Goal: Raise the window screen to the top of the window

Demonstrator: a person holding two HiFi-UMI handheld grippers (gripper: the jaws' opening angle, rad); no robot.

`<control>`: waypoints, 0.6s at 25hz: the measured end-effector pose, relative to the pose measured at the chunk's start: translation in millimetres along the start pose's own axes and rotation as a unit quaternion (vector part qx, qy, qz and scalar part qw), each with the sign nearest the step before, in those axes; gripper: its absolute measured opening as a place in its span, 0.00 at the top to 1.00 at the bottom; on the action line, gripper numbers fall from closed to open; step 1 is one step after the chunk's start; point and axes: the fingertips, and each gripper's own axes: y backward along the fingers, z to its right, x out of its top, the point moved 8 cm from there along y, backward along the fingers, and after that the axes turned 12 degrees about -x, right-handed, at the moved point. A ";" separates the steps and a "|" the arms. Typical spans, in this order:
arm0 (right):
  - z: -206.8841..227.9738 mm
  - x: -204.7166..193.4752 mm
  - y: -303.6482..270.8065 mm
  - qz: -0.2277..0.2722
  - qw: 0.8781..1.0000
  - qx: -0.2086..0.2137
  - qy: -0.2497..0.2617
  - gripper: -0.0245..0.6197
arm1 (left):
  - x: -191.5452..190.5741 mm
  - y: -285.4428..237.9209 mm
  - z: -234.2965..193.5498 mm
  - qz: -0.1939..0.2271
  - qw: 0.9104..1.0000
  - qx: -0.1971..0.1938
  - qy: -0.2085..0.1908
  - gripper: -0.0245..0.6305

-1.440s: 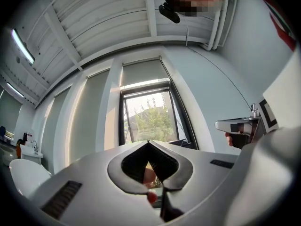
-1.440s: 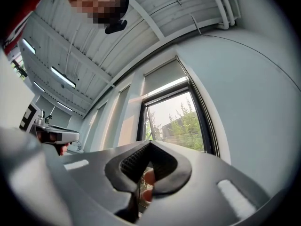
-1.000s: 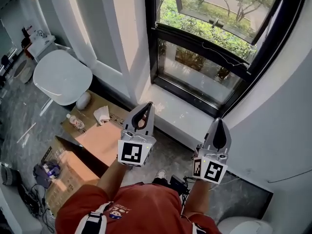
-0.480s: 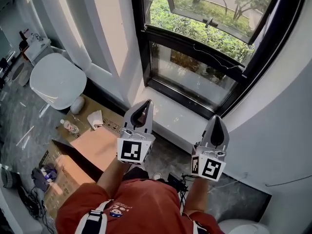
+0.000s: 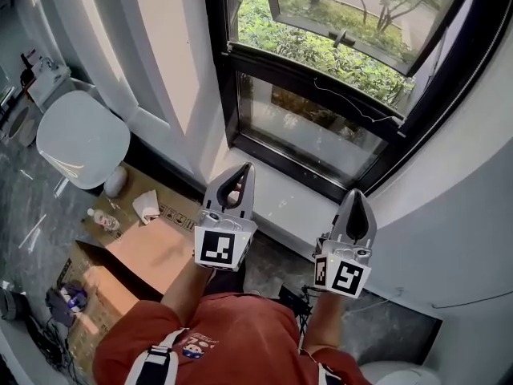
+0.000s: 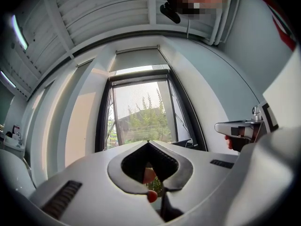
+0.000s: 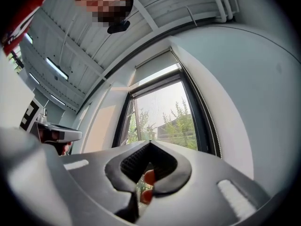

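A black-framed window (image 5: 321, 103) stands ahead above a white sill (image 5: 292, 203). In the gripper views a pale, hazy screen (image 6: 141, 112) covers the tall pane (image 7: 164, 117), with a light blind box above it. My left gripper (image 5: 240, 170) is held out over the sill's near edge, shut and empty. My right gripper (image 5: 357, 193) hangs beside it to the right, also shut with nothing in it. Neither touches the window. The left gripper view has its closed tips (image 6: 148, 142) aimed at the pane's lower part; the right gripper's tips (image 7: 150, 142) do the same.
Open cardboard boxes (image 5: 136, 255) lie on the floor at the left, with a plastic bottle (image 5: 101, 219) and crumpled paper (image 5: 147, 207). A round white seat (image 5: 80, 139) stands further left. Cables run by the person's feet (image 5: 292, 299). White walls flank the window.
Both grippers have moved together toward the window, still shut. The sill and frame now sit closer, and the floor clutter has slid left and down in the head view.
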 end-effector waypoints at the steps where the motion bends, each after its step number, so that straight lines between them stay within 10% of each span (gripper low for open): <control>1: -2.3 -2.0 -5.3 0.003 1.000 -0.002 0.002 0.95 | -3.2 -5.3 -5.0 0.001 1.000 -0.004 0.003 0.95; 15: -51.8 -46.7 -115.2 0.001 0.999 -0.014 0.041 0.95 | -40.9 -101.1 -107.2 0.015 0.999 -0.026 0.023 0.96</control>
